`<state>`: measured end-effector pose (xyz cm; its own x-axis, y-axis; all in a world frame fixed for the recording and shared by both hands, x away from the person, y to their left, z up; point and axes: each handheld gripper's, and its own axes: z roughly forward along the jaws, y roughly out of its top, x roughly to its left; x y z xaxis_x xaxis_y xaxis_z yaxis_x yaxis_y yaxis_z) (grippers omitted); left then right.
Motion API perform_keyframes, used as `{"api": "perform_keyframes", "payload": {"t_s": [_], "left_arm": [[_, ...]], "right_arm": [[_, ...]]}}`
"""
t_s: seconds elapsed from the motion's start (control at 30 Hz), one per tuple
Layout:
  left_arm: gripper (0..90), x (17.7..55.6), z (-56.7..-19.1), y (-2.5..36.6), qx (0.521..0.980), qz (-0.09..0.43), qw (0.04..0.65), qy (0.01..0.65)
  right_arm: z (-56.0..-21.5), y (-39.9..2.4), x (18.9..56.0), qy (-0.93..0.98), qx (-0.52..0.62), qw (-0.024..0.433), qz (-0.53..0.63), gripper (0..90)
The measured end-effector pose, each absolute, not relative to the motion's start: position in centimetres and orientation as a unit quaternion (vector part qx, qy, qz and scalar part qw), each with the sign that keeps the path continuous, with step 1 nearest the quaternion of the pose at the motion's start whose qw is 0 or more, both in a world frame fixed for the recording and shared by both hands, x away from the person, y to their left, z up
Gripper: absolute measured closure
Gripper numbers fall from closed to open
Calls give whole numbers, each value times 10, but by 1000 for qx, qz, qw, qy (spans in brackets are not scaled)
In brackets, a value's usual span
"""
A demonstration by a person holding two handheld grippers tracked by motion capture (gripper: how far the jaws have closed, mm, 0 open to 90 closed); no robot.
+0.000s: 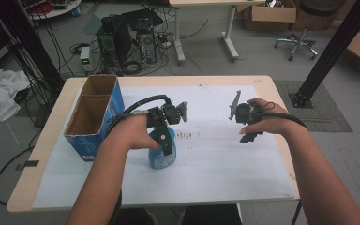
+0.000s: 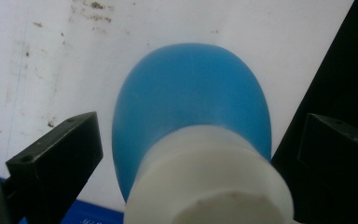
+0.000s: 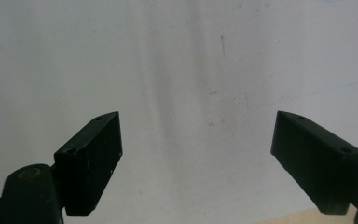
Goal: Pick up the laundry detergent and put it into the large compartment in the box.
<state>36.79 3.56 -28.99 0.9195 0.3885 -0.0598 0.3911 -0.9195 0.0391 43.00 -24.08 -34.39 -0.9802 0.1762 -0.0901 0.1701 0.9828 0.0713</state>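
White cap (image 2: 209, 179) of the blue bottle (image 2: 191, 102) sits closest to the lens in the left gripper view, rising between the two black jaws of the left hand-held gripper (image 2: 198, 154). Both jaws stand wide apart, one on each side of the cap, with a visible gap on the left side; contact on the right side cannot be confirmed. The bottle stands upright on the white sheet (image 1: 225, 159) covering the tabletop (image 1: 37, 187), directly below this hand-held gripper, so its long axis runs vertically and roughly along the direction in which the hand-held gripper points. In the high view the left hand-held gripper (image 1: 166, 140) is over the bottle (image 1: 161, 157), with an open cardboard box (image 1: 91, 117) off to its left side. The right hand-held gripper (image 3: 196, 154) also stands wide and holds nothing, facing bare sheet; it (image 1: 249, 136) is well apart from the bottle. The left hand is judged nearer, and closing on the cap appears to be the next requirement.
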Motion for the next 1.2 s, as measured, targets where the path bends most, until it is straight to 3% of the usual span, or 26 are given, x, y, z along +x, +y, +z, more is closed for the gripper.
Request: {"api": "perform_keyframes", "payload": {"t_s": [1.2], "left_arm": [[221,368,-295,37,980,0,23,199]], "right_arm": [[-347,-240,431,994,90,52,32,164]]}}
